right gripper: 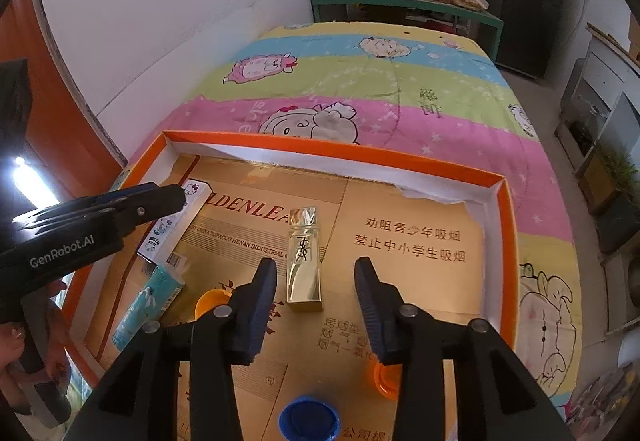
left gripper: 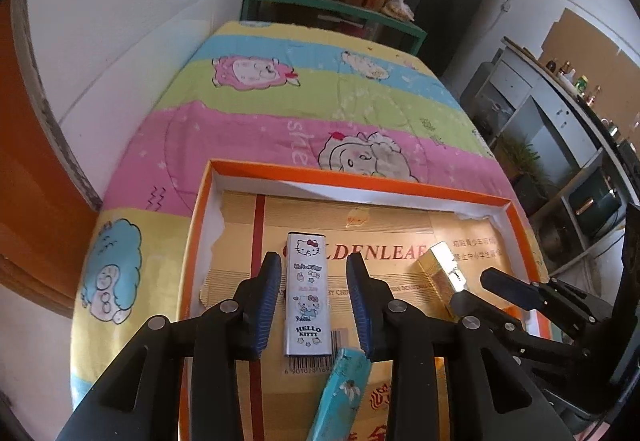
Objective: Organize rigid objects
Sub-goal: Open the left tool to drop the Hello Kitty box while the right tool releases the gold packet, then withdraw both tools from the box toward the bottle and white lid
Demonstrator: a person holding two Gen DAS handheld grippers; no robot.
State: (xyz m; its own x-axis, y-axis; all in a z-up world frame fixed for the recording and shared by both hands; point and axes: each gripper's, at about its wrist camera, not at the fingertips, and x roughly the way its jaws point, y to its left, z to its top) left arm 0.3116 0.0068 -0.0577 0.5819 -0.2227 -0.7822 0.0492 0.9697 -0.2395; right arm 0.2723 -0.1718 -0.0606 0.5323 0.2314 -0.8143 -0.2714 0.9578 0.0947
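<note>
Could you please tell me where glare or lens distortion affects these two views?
Left wrist view: fisheye bends the wall and the orange box rim, dark corners. Right wrist view: same bending; glare on the gold case, and a bright blown-out patch at the left edge.

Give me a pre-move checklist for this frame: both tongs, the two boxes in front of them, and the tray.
1. Left tongs clear of the Hello Kitty box: ok, gaps show on both sides.
2. Right tongs clear of the gold box: ok, open.
3. Both boxes lying flat in the orange tray: ok.
4. Teal box settled: not ok, it lies askew beside the Hello Kitty box.
5. Whether the teal box touches it: cannot tell.
</note>
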